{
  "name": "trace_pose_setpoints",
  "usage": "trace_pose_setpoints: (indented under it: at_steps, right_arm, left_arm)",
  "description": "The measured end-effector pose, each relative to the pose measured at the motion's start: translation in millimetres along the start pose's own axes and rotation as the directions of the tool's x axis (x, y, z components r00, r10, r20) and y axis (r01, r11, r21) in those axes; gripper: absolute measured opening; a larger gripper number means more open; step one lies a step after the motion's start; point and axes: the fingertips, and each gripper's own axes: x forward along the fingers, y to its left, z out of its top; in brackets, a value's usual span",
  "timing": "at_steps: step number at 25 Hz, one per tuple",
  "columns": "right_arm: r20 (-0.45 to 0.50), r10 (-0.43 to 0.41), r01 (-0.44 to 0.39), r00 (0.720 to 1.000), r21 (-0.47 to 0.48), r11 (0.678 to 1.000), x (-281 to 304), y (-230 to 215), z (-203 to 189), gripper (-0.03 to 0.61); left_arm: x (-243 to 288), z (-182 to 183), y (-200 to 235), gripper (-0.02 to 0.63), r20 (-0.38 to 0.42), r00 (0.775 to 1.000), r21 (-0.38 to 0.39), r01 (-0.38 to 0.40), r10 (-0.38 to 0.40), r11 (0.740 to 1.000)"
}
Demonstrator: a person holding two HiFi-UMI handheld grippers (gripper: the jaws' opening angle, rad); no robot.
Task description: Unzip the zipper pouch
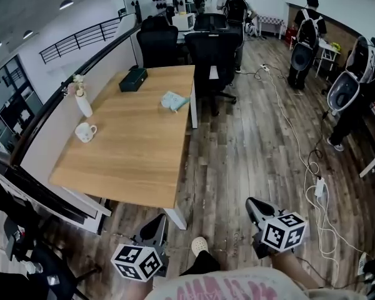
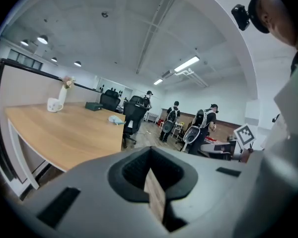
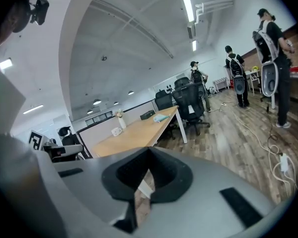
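The zipper pouch (image 1: 174, 100) is a pale teal pouch lying flat near the right edge of the wooden table (image 1: 131, 155), far from both grippers. It also shows small in the left gripper view as the pouch (image 2: 116, 119) and in the right gripper view as the pouch (image 3: 160, 117). My left gripper (image 1: 156, 222) hangs low over the floor beside the table's near corner, jaws shut with nothing in them. My right gripper (image 1: 254, 205) is held over the floor to the right, also shut and empty. The shut jaws of the left gripper (image 2: 151, 177) and of the right gripper (image 3: 140, 185) fill the lower part of their own views.
A black box (image 1: 132, 79), a white vase with flowers (image 1: 82, 102) and a white mug (image 1: 85, 132) stand on the table. Black office chairs (image 1: 212, 55) sit at its far end. Cables and a power strip (image 1: 319, 187) lie on the wooden floor at right. Several people stand at the back.
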Motion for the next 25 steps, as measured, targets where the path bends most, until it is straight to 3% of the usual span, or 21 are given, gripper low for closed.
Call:
trace_pose_setpoints:
  at_steps: [9, 13, 19, 25]
  right_arm:
    - [0.091, 0.047, -0.052, 0.995, 0.046, 0.998, 99.2, -15.0, 101.3, -0.003]
    - [0.114, 0.073, -0.077, 0.991, 0.027, 0.997, 134.6, -16.7, 128.8, -0.003]
    - [0.121, 0.11, -0.111, 0.987, -0.001, 0.994, 176.7, -16.2, 150.0, -0.003]
    - [0.056, 0.116, -0.118, 0.992, 0.048, 0.992, 209.9, -27.7, 135.9, -0.003]
  left_arm:
    - [92.4, 84.9, 54.3, 0.002, 0.049, 0.999, 0.027, 0.014, -0.016, 1.0]
    - [122.0, 111.9, 74.9, 0.002, 0.086, 0.996, 0.018, 0.014, -0.015, 1.0]
    - [154.7, 136.5, 93.7, 0.002, 0.124, 0.992, 0.025, 0.003, -0.006, 1.0]
    - [180.5, 118.2, 105.0, 0.002, 0.073, 0.997, -0.024, 0.022, -0.02, 0.999]
